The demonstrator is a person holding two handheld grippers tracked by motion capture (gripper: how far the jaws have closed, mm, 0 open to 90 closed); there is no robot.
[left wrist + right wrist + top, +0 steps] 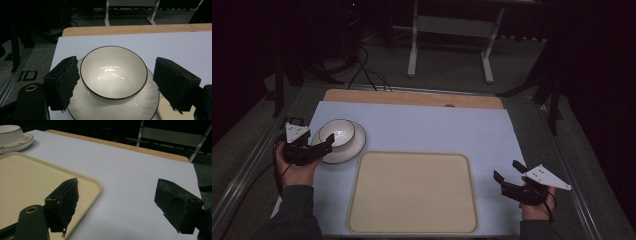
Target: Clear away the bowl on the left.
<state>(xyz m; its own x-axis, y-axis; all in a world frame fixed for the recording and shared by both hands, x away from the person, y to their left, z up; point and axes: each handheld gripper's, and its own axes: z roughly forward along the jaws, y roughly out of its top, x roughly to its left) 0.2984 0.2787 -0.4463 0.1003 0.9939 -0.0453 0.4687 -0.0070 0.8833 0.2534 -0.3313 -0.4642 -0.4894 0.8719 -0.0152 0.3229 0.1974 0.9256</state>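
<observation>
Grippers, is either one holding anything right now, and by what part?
Nothing is held. The left gripper is open, jaws either side of the bowl without touching; the right gripper is open over bare table.

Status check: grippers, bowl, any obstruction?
Left gripper open, jaws either side of bowl on plate. Right gripper open, idle beside tray. No obstruction.

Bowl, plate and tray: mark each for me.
bowl (113, 75), left gripper view, inner bottom.
plate (140, 106), left gripper view, bare ribbed rim at right front.
tray (412, 192), high view, flat middle.
</observation>
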